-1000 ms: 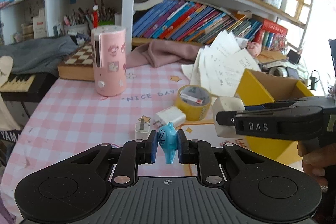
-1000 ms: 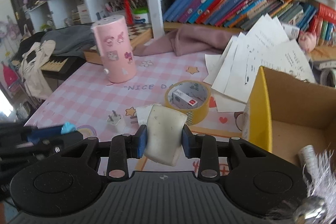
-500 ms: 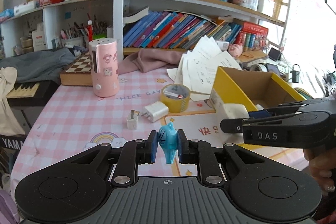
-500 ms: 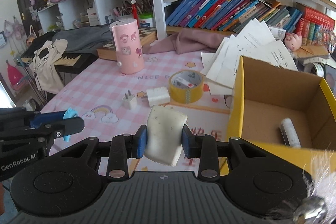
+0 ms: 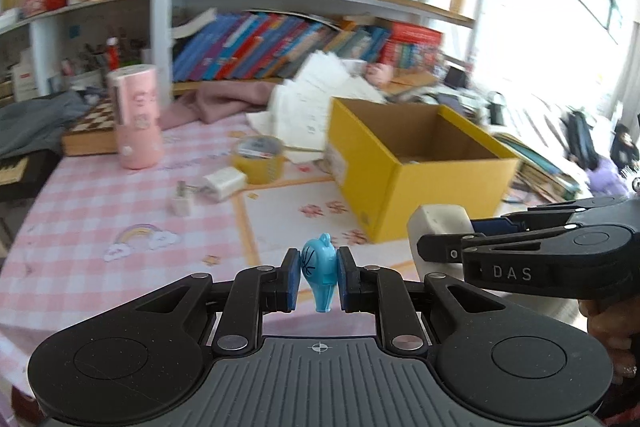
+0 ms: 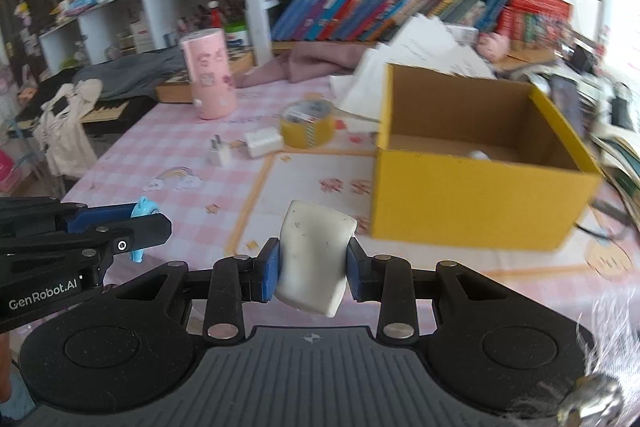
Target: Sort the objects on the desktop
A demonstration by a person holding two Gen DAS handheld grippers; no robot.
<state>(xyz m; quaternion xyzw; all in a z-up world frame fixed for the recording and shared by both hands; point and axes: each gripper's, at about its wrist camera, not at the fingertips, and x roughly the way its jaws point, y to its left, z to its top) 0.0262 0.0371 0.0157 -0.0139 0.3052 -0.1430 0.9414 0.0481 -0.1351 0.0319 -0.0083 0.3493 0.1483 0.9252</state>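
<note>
My left gripper (image 5: 319, 273) is shut on a small blue plastic toy (image 5: 319, 271), held above the pink checked tablecloth (image 5: 92, 211). My right gripper (image 6: 313, 263) is shut on a white rounded block (image 6: 314, 259). Each gripper shows in the other's view: the right one (image 5: 440, 247) with the white block (image 5: 438, 223) at the right, the left one (image 6: 144, 227) with the blue toy (image 6: 143, 209) at the left. An open yellow cardboard box (image 6: 472, 195) stands ahead and right of both; a whitish thing (image 6: 478, 155) lies inside.
On the cloth lie a yellow tape roll (image 6: 307, 123), a white charger (image 6: 262, 143) and a small white plug (image 6: 218, 155). A pink cylinder (image 6: 208, 79) stands further back. Loose papers (image 5: 316, 107), a pink cloth (image 5: 224, 99) and bookshelves (image 5: 280, 39) fill the rear.
Both grippers have drawn back from the shelves with their objects still held; the tape roll, chargers and yellow box now sit further ahead and the box shows whole.
</note>
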